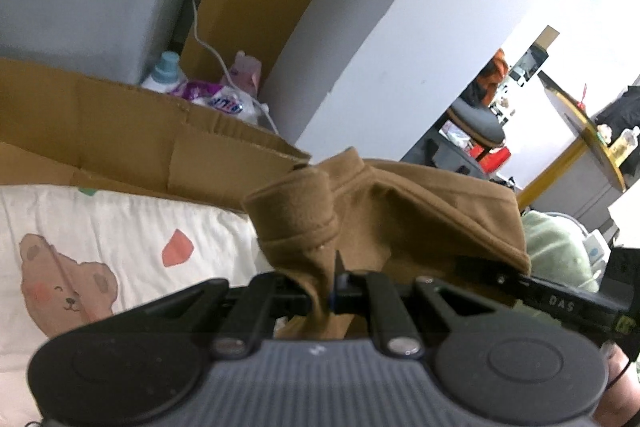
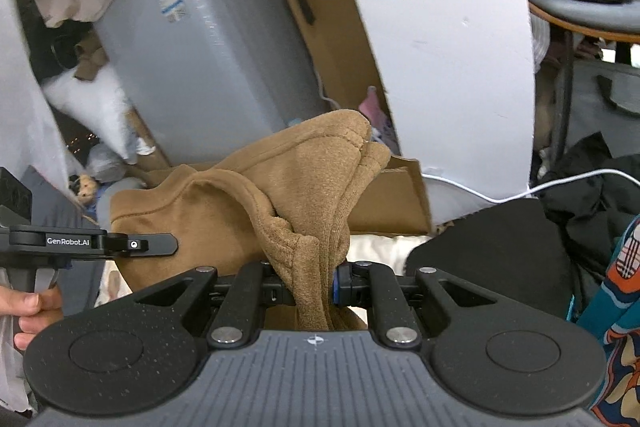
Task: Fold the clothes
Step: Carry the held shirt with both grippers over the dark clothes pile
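A brown fleece garment [image 1: 400, 223] hangs stretched between both grippers above a white bed sheet with bear prints [image 1: 100, 259]. My left gripper [image 1: 322, 293] is shut on a bunched fold of its cloth, with a cuff or collar roll sticking up just beyond the jaws. The right gripper's black body [image 1: 560, 301] shows at the right edge of that view, under the cloth's hem. In the right wrist view, my right gripper [image 2: 316, 287] is shut on a thick wad of the same brown garment [image 2: 312, 187]. The left gripper [image 2: 132, 245], held by a hand [image 2: 32, 311], reaches in from the left.
A cardboard box [image 1: 140, 135] lies behind the bed, with detergent bottles [image 1: 216, 87] beyond it. A grey appliance [image 2: 212, 47] and a white wall panel [image 2: 440, 47] stand behind. A black cushion [image 2: 492, 259], dark clothes [image 2: 592, 195] and a pale green cloth [image 1: 560, 247] lie nearby.
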The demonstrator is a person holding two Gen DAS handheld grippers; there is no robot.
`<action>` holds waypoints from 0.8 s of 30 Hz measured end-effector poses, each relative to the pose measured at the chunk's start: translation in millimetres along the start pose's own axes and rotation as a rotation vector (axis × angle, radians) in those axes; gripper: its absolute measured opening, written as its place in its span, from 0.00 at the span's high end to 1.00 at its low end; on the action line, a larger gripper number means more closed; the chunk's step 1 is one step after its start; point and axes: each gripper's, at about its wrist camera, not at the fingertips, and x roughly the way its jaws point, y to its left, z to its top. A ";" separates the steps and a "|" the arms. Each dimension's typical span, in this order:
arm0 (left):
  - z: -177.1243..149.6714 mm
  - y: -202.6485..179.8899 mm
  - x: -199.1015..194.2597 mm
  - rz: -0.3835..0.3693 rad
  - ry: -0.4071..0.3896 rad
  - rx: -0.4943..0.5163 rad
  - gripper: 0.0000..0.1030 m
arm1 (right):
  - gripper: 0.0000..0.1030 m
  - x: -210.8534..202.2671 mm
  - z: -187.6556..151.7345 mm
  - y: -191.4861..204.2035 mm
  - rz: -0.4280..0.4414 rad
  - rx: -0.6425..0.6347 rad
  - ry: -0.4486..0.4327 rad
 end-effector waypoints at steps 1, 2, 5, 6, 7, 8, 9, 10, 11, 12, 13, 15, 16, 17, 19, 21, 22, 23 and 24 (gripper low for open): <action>-0.9 1.3 5.3 -0.003 0.005 0.002 0.93 | 0.87 3.6 -3.5 -5.4 -0.008 0.008 -0.002; -1.4 3.6 11.7 -0.006 0.010 0.002 0.93 | 0.87 7.4 -6.9 -9.9 -0.015 0.014 -0.003; -2.9 11.4 31.8 -0.013 0.026 -0.002 0.93 | 0.87 18.7 -16.6 -22.1 -0.035 0.029 -0.002; -3.8 14.0 38.2 -0.017 0.030 -0.008 0.93 | 0.87 22.1 -18.8 -25.6 -0.037 0.035 0.000; -5.5 15.7 43.7 -0.018 0.033 -0.014 0.93 | 0.87 25.5 -20.7 -29.0 -0.039 0.041 0.002; -7.6 16.5 48.2 -0.020 0.035 -0.019 0.93 | 0.87 27.8 -23.1 -33.7 -0.038 0.053 0.002; -9.8 16.5 52.0 -0.026 0.037 -0.022 0.93 | 0.87 29.8 -25.5 -38.5 -0.038 0.067 0.002; -11.8 15.3 56.4 -0.034 0.043 -0.024 0.93 | 0.87 30.8 -27.9 -42.8 -0.044 0.072 0.001; -13.7 13.8 61.1 -0.042 0.051 -0.025 0.93 | 0.87 31.8 -30.4 -47.0 -0.052 0.076 0.000; -16.2 12.1 65.0 -0.056 0.056 -0.026 0.93 | 0.87 31.8 -32.8 -51.8 -0.064 0.085 0.000; -18.9 10.3 68.6 -0.070 0.059 -0.025 0.93 | 0.87 30.4 -34.8 -55.9 -0.075 0.091 -0.005; -21.3 6.3 73.4 -0.100 0.064 -0.023 0.93 | 0.87 25.2 -36.4 -62.8 -0.094 0.092 -0.017; -22.0 3.3 75.6 -0.115 0.066 -0.022 0.93 | 0.87 21.7 -36.6 -66.4 -0.103 0.097 -0.022; -22.2 0.7 77.7 -0.128 0.068 -0.020 0.93 | 0.87 18.3 -36.9 -69.9 -0.112 0.103 -0.027; -23.4 -6.7 81.0 -0.159 0.072 -0.017 0.93 | 0.87 8.6 -36.0 -73.3 -0.137 0.085 -0.035; -24.6 -14.6 86.0 -0.186 0.078 -0.006 0.93 | 0.87 -2.1 -34.8 -78.6 -0.170 0.066 -0.048; -24.7 -18.1 89.2 -0.199 0.083 0.002 0.93 | 0.87 -6.9 -33.7 -81.6 -0.185 0.059 -0.053; -24.5 -21.8 92.3 -0.208 0.086 0.009 0.93 | 0.87 -11.4 -33.2 -85.1 -0.198 0.055 -0.056; -24.5 -24.6 96.3 -0.217 0.089 0.013 0.93 | 0.87 -15.5 -32.8 -89.0 -0.209 0.053 -0.059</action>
